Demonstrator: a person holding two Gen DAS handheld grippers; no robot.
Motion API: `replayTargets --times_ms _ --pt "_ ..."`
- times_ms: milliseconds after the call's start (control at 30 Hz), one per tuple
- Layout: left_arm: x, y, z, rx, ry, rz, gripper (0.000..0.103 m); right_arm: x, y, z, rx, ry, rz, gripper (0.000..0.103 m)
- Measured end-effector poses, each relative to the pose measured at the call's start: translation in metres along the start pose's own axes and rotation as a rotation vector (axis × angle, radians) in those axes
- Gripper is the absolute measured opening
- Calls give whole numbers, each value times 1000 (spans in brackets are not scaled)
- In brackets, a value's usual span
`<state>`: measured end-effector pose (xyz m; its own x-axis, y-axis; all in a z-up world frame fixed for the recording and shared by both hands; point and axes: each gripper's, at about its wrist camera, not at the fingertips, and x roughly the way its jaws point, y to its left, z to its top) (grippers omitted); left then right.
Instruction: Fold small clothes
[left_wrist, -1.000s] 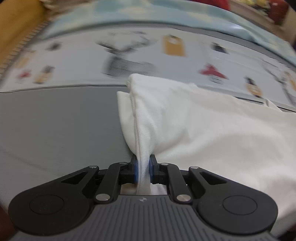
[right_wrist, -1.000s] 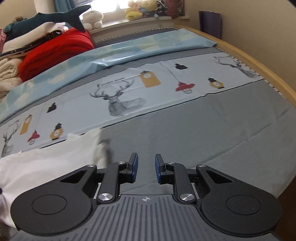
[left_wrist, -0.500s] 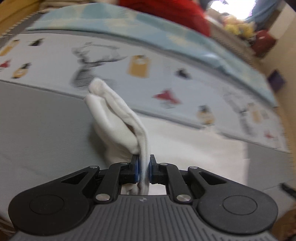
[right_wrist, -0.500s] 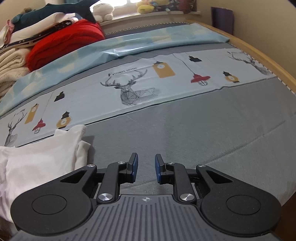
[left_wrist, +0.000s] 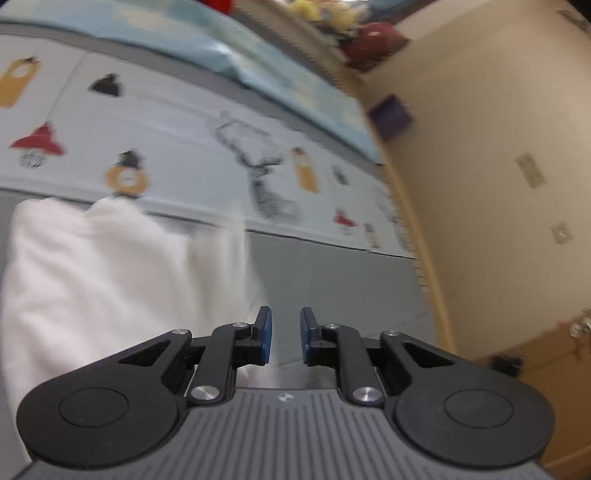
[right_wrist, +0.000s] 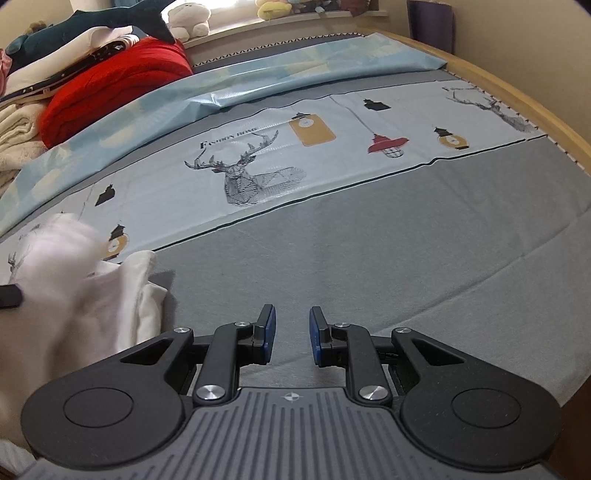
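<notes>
A small white garment (left_wrist: 110, 273) lies bunched on the grey bed sheet, left of my left gripper (left_wrist: 283, 334). That gripper is open and empty, just past the garment's right edge, over bare sheet. The view is blurred by motion. In the right wrist view the same white garment (right_wrist: 81, 295) lies at the left, partly folded over itself. My right gripper (right_wrist: 291, 334) is open and empty over the grey sheet (right_wrist: 369, 266), to the right of the garment and apart from it.
The bed cover has a pale printed band with deer and lanterns (right_wrist: 258, 173). A red blanket (right_wrist: 110, 85), cream towels and plush toys are piled at the far left. A wooden bed frame (right_wrist: 535, 107) runs along the right edge, with a beige wall (left_wrist: 498, 147) beyond.
My left gripper has opened and let go of the white garment, which dropped onto the bed, and it has swung to the right. My right gripper stays open and has barely moved.
</notes>
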<state>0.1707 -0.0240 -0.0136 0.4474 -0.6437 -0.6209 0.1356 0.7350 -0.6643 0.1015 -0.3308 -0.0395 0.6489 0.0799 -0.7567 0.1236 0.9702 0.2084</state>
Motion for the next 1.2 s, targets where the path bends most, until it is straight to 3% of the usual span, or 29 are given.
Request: replayTargets --times_ms 167,333,500,567,667,733,767,833,933,1000,1067,1133,1200 --pt "-28 16 1 50 -20 55 26 7 24 1 -17 7 62 23" --pt "-40 47 -16 115 83 183 26 21 58 1 -53 65 181 34" --pt "-49 69 -35 196 159 247 26 40 96 -9 -29 192 318 45" --pt "-51 74 -38 205 165 271 26 45 109 -14 -53 238 330 45" --pt "-54 77 -40 198 172 263 26 50 123 -24 -137 286 282 44" --pt "-48 72 -41 214 188 258 26 47 124 -27 -165 302 280 36" --pt "-43 69 -42 233 200 258 26 44 121 -26 -165 302 305 10" --pt "-34 62 -46 268 228 259 26 34 115 -23 -175 275 350 8" --pt "-20 51 -54 329 268 244 26 14 104 -16 -189 184 368 7" --pt "-10 46 -61 366 300 233 27 8 92 -14 -178 174 362 7" --pt "8 47 -72 426 357 283 28 12 88 -19 -230 214 309 7" --pt "30 52 -87 482 439 365 27 27 90 -32 -333 301 200 0" --pt "37 54 -96 532 482 382 27 40 90 -38 -384 347 103 0"
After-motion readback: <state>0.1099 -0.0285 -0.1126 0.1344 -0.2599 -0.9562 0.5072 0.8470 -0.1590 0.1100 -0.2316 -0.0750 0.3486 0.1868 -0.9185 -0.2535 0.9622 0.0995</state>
